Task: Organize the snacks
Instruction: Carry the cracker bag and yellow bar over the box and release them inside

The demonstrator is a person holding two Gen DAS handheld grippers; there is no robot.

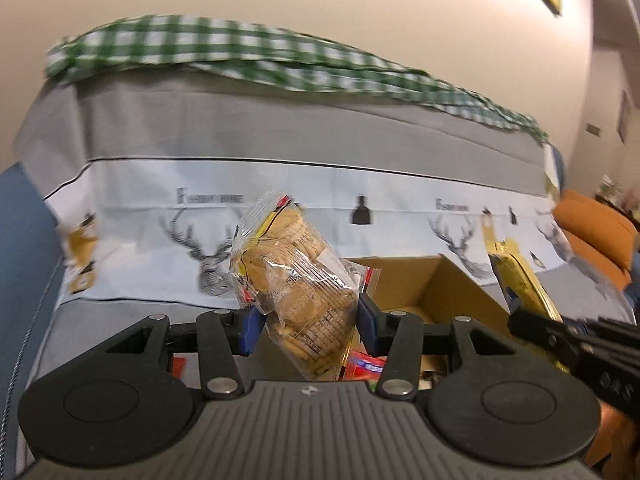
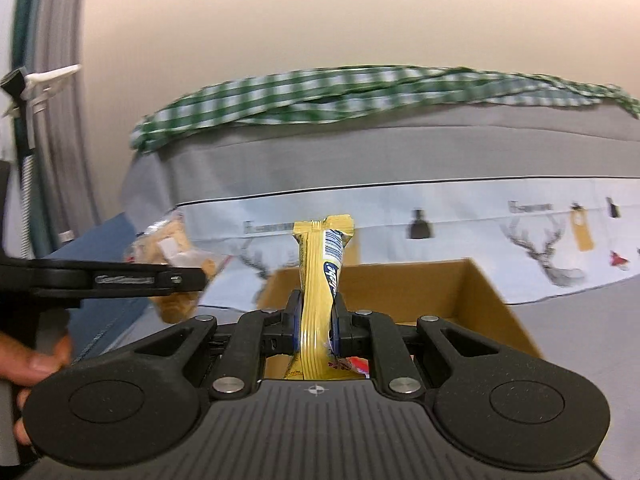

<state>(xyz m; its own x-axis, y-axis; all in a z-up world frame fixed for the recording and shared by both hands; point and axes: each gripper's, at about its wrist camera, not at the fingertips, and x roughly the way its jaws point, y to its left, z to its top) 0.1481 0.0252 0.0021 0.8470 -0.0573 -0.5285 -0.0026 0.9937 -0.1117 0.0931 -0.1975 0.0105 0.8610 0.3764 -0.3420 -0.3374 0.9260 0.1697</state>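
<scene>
Nearest up: left hand-held gripper [image 1: 308, 318], blue pads pinching a clear crinkly plastic bag of tan biscuits [image 1: 294, 280] around its lower half. Bag tilted, long axis leaning up and to the left, top end poking well above the pads, bottom end hanging just below them. Same deal on the other side: right hand-held gripper [image 2: 317, 322] pressed together on a slim yellow foil snack bar [image 2: 320, 288], long axis near upright, crimped top sticking way up past the fingers.

Just behind and below both: open brown cardboard box [image 1: 436, 292], sitting on a grey sofa seat [image 1: 120, 320], no desk anywhere. Something red and shiny peeking out under the held packs, probably more snacks in the box, can't say for sure.

Key bit for the next move, going by the looks: box mouth straight ahead and under each held snack, so either one could go in, or both just came out of it. Can't tell which. Right side looks more squarely over the opening; left sits toward the box's left edge.

Further back: white cloth with grey deer print [image 1: 208, 248] draped over the sofa back, green and white checked cloth [image 1: 248, 52] bunched along the top, plain beige wall behind.
</scene>
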